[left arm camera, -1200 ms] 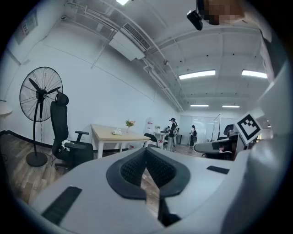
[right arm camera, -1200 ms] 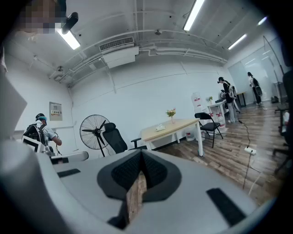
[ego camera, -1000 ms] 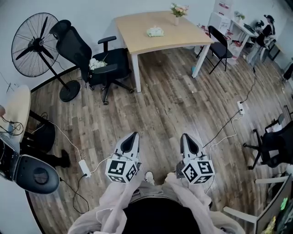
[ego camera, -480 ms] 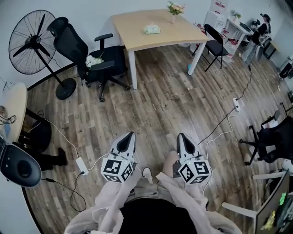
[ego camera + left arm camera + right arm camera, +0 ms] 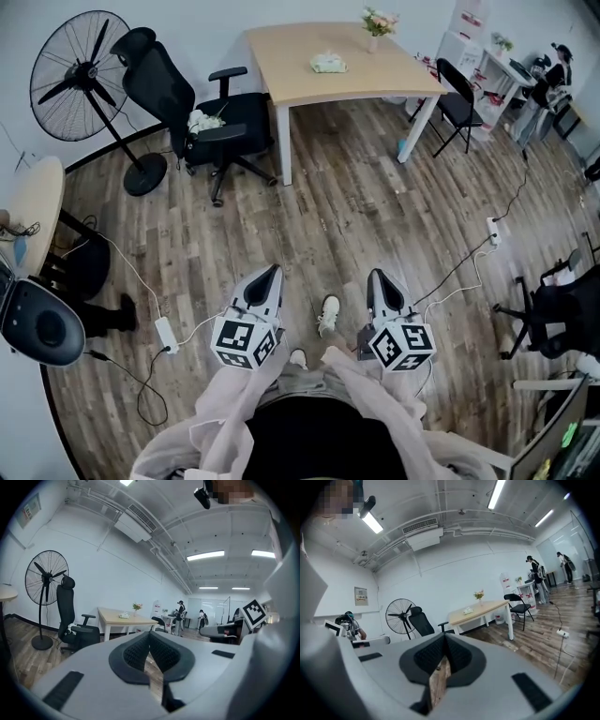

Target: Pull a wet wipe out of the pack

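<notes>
Wooden floor: we see bare planks running from our feet to the table, with nothing lying on the middle strip.
Left claw: we hold it low in front of us; its jaws are together, tips touching, with nothing between them.
Right claw: it is beside the left one and points the same way; its jaws are closed on nothing.
Pack of wipes: it lies on the table top toward the far edge, well apart from both claws, with a vase of flowers near it on the right.
Table: pale wood on white legs; its near edge faces us across the open floor.
Office chair: black, it stands just beside the table's left edge.
Fan: it stands left of that chair, near the wall.
Folding chair: it stands past the table's right corner.
Power strips: one lies left of our left claw and another out to the right, each with a white cable that keeps to the sides.
</notes>
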The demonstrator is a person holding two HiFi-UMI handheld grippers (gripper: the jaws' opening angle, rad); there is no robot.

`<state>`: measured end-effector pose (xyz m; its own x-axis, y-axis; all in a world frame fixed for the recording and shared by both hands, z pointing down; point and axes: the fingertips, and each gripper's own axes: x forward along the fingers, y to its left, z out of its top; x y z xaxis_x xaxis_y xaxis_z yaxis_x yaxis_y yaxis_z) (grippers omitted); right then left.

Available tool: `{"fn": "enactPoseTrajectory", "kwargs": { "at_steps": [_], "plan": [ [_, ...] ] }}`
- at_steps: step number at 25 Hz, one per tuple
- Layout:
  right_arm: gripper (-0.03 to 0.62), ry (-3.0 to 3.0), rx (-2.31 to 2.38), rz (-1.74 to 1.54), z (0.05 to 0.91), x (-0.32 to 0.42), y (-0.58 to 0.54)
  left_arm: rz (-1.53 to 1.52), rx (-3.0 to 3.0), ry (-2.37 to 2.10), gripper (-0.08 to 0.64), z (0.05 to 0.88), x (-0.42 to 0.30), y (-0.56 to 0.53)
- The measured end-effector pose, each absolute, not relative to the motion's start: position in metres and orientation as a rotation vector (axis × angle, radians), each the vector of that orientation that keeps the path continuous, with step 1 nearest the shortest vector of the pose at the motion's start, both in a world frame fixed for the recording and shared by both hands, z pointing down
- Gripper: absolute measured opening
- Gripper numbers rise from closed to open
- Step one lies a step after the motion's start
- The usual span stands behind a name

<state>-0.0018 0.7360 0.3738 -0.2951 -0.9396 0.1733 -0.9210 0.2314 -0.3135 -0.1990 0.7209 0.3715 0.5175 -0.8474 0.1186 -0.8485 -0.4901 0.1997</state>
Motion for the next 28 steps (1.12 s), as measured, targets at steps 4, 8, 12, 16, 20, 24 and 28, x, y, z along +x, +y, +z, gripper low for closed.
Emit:
{"fn": "enactPoseTrajectory", "kwargs": {
  "at_steps": [4, 8, 12, 16, 20, 24, 28],
  "plan": [
    [0.012, 2.456, -1.794, -0.566, 0.378, 0.003, 0.706, 0.003, 2.519, -1.457, 0.009, 0.373, -0.188, 0.695],
    [0.012, 2.490, -1.766, -0.593, 0.384, 0.017, 0.673, -0.001, 2.509, -1.468, 0.009, 0.374, -0.169, 0.659],
    [0.012, 2.512, -1.732, -0.619, 0.385, 0.029, 0.638, -0.012, 2.506, -1.479, 0.009, 0.370, -0.151, 0.624],
    [0.012, 2.533, -1.725, -0.631, 0.392, 0.039, 0.601, -0.008, 2.500, -1.483, 0.009, 0.374, -0.140, 0.592],
    [0.012, 2.536, -1.727, -0.659, 0.402, 0.053, 0.565, 0.013, 2.484, -1.491, 0.009, 0.382, -0.131, 0.560],
    [0.012, 2.553, -1.718, -0.683, 0.410, 0.063, 0.522, 0.028, 2.458, -1.510, 0.009, 0.390, -0.124, 0.522],
    [0.012, 2.568, -1.719, -0.668, 0.405, 0.070, 0.485, 0.025, 2.437, -1.526, 0.009, 0.389, -0.119, 0.494]
  ]
}}
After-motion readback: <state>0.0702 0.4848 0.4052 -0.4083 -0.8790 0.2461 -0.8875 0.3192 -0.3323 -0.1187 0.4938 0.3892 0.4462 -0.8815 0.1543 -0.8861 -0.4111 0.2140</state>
